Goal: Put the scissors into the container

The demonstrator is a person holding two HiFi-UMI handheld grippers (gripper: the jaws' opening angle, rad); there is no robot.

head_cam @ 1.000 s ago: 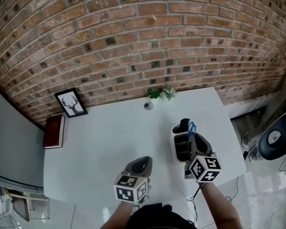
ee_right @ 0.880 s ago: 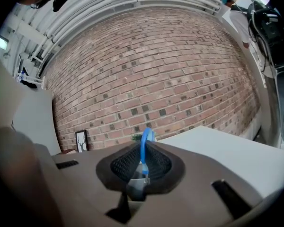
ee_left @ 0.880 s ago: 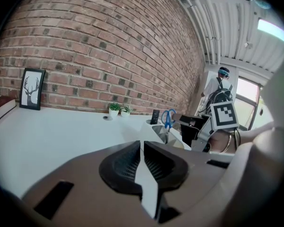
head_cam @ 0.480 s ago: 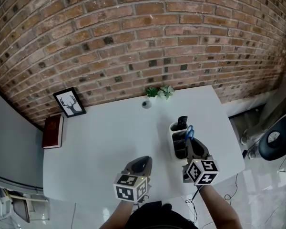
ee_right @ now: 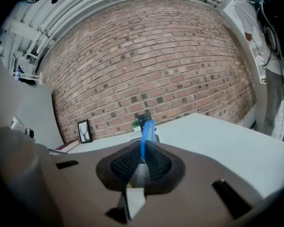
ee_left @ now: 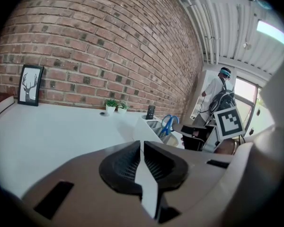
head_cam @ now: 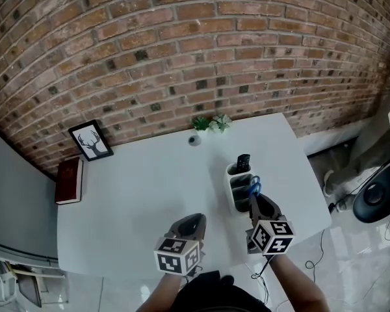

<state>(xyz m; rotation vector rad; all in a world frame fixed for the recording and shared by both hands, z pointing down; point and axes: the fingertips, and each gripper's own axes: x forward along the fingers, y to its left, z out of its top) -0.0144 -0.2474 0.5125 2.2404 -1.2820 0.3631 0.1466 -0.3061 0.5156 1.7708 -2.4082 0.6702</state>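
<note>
Your right gripper (ee_right: 142, 155) has its jaws drawn in to a narrow slot, and the blue handle of the scissors (ee_right: 146, 131) runs up through that slot, so you appear to be pinching the handle between the pads. The scissors stand handle-up and blades-down in the white container (head_cam: 232, 190). They are on its right side, nearer you than the compartment that holds a black remote-like object (head_cam: 242, 162). I can't tell exactly which division the blades sit in. The left gripper view shows the blue loops poking above the container rim, with your right gripper just beside them.

Your left gripper (ee_left: 142, 162) has its jaws all but together, with only a sliver of white showing and nothing between them. It hangs low over the near part of the table (head_cam: 143, 194), well apart from the container.

Farther out, two small potted plants (head_cam: 210, 123) sit at the table's back edge against the brick wall. A framed deer picture (head_cam: 91, 141) and a dark red book (head_cam: 68, 181) sit at the far left corner.

As I judge it, the placing is essentially done, since the scissors are in the container. What is left for you is to open the right jaws and draw back without dragging the handle or tipping the container.
</note>
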